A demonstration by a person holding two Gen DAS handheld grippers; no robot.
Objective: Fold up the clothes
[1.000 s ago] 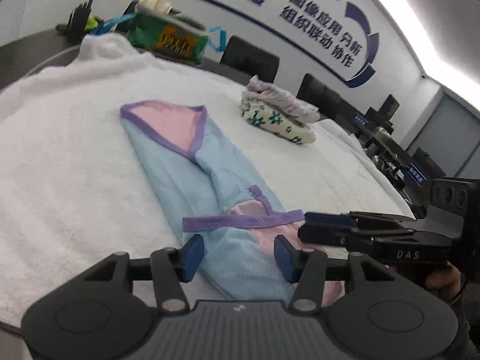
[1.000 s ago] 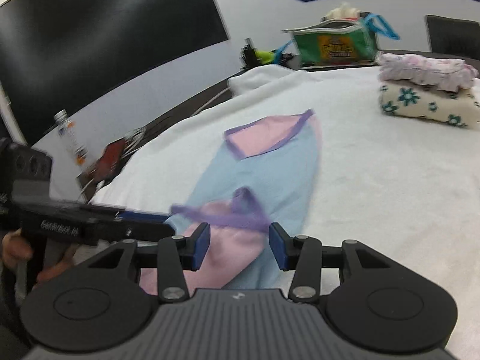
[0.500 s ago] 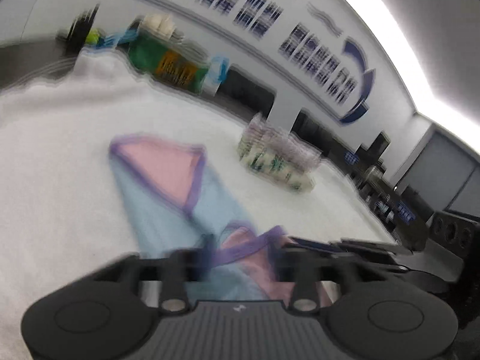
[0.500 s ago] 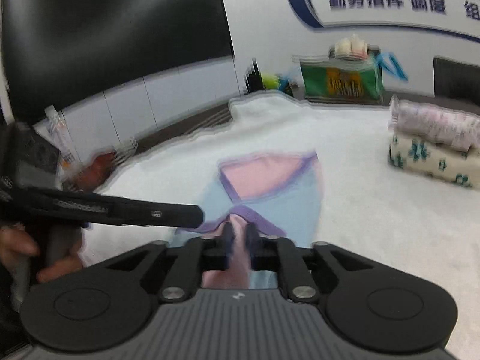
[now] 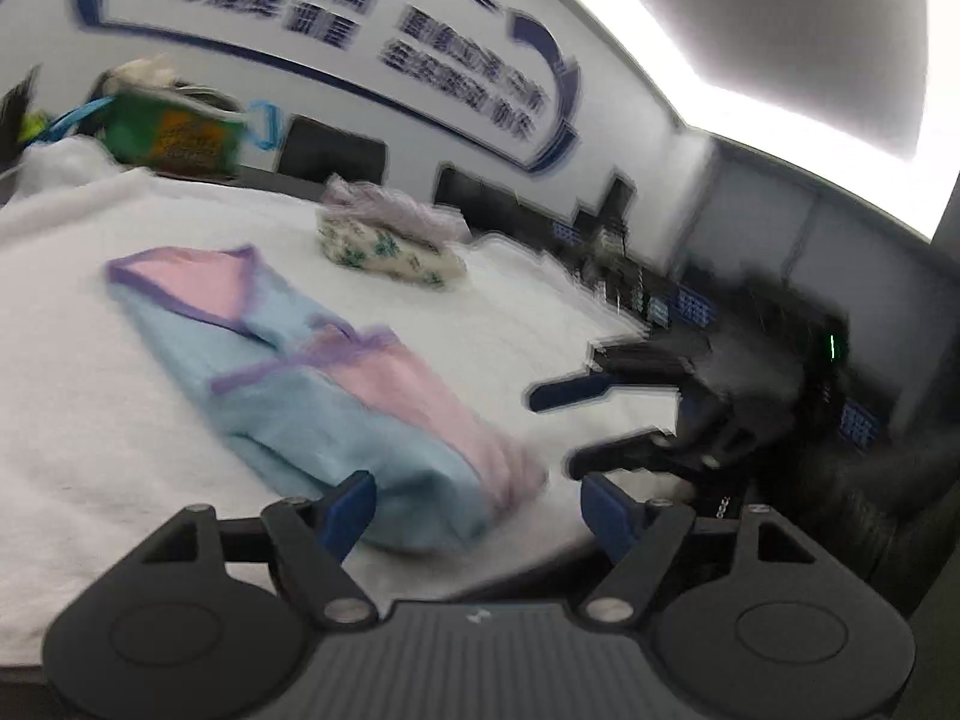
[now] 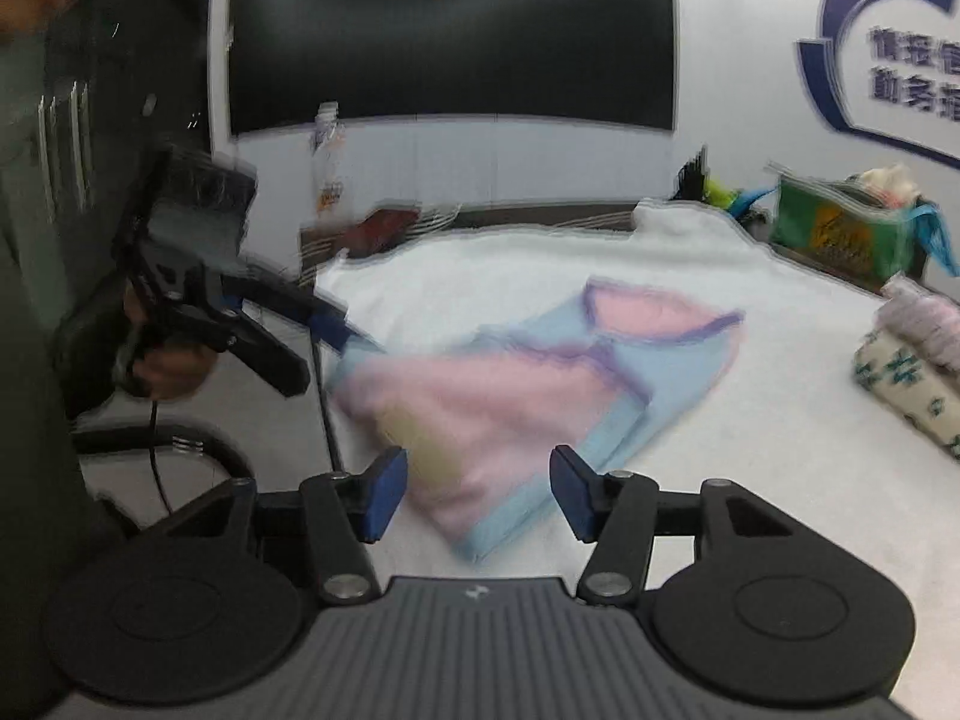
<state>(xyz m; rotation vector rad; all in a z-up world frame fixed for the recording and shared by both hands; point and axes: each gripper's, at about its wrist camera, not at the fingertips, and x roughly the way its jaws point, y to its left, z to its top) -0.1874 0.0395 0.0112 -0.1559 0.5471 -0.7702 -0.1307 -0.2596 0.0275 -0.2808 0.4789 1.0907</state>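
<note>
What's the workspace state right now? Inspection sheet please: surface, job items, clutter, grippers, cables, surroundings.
Surface: white towel covering the table.
Job's things: blue and pink garment lying partly folded near the front edge; stack of folded clothes farther back, apart from it.
Clutter: green bag with blue handles at the far edge; bottle beyond the table.
Grippers: left gripper and right gripper both opening, fingers not pressing the garment, whose near end lies between each pair.
Cables: one black cable hanging below the left hand.
Surroundings: dark screen, wall lettering, black chairs.
</note>
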